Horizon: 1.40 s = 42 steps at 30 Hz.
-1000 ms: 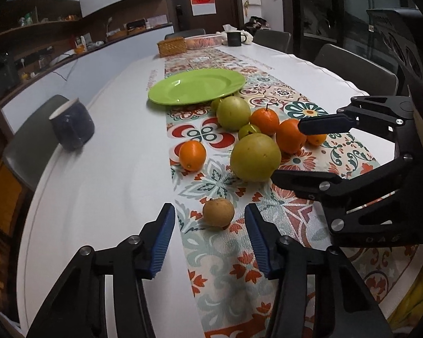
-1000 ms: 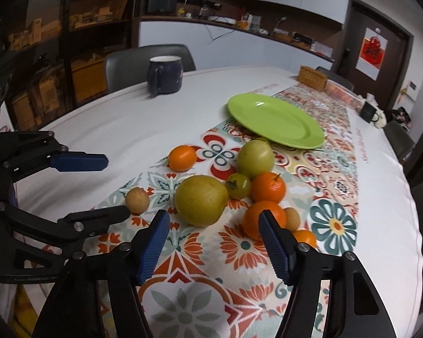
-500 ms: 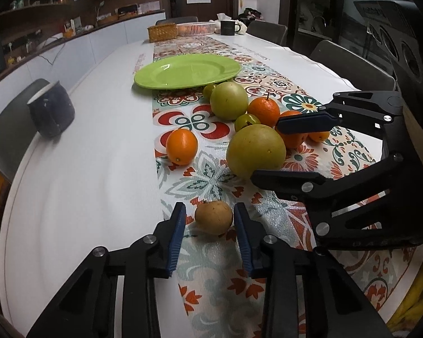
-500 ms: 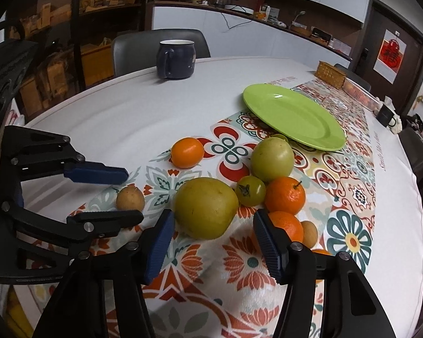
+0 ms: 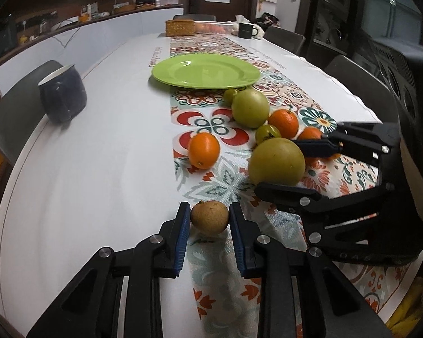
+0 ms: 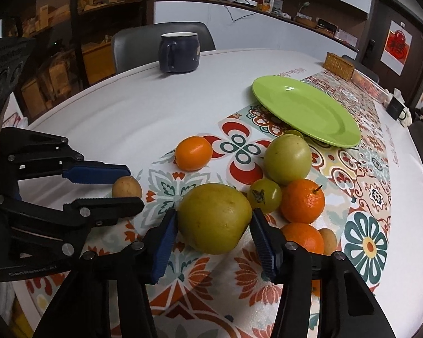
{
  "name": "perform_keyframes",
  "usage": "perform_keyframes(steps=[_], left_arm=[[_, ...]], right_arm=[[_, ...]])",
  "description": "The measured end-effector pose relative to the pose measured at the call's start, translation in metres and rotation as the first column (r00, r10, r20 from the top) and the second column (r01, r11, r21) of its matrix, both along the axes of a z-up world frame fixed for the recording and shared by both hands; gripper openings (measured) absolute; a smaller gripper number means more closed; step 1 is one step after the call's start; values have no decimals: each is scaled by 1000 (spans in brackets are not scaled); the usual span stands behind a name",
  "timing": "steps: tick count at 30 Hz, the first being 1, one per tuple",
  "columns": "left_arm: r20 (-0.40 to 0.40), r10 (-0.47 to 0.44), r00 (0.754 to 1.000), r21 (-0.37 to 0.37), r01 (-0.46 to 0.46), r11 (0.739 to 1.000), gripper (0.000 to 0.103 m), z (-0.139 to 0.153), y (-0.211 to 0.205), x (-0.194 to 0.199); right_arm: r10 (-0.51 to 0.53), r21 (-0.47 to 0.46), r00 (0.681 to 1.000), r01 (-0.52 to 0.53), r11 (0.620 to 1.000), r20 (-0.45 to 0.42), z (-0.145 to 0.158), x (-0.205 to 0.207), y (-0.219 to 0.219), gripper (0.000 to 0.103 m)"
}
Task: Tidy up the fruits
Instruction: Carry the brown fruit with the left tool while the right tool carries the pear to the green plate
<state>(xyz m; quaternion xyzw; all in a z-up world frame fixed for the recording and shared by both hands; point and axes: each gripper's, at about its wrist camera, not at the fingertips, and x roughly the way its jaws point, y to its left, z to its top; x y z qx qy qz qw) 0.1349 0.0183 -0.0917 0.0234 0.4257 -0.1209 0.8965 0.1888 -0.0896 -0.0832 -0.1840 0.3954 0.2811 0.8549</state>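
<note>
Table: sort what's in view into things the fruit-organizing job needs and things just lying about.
Job: small brown fruit in left gripper; big yellow-green fruit between right gripper's closing jaws; oranges; green fruits; green plate.

Lying about: blue mug; wicker basket; dark cup; chairs.

plate (image 5: 206, 71) behind fruits (image 5: 251, 108) | mug (image 5: 62, 97) left | all on table (image 5: 98, 169)

Glossy green plate (image 5: 206, 70), smooth white tablecloth (image 5: 98, 155), matt rough-skinned brown fruit (image 5: 209, 217), ribbed blue pads (image 6: 163, 242).
</note>
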Motion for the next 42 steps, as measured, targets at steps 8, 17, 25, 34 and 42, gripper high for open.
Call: perform_keyframes(steps=[8,17,25,34,42], left_arm=[[9,38,999,-26,-38,999,29,8,4,-3],[52,70,996,-49,-68,996,29,31,6,-16],[96,83,992,-64,-77,995,28,59,2,-14],[178,48,983,-47,-40,998,28,90,-10,17],[192,35,981,-59,-24,998,28,106,-15,61]], right_arm=[[-35,36,999,35,999,-17,2,-1,-3,52],[-92,91,996,90,992,11,26,-14,-10,52],[-170,157,985,163,974,37,57,-19,-26,52],[-219,195,973,202,960,70,84,2,-41,52],[-258,205,960,233,951,106,104,39,-52,52]])
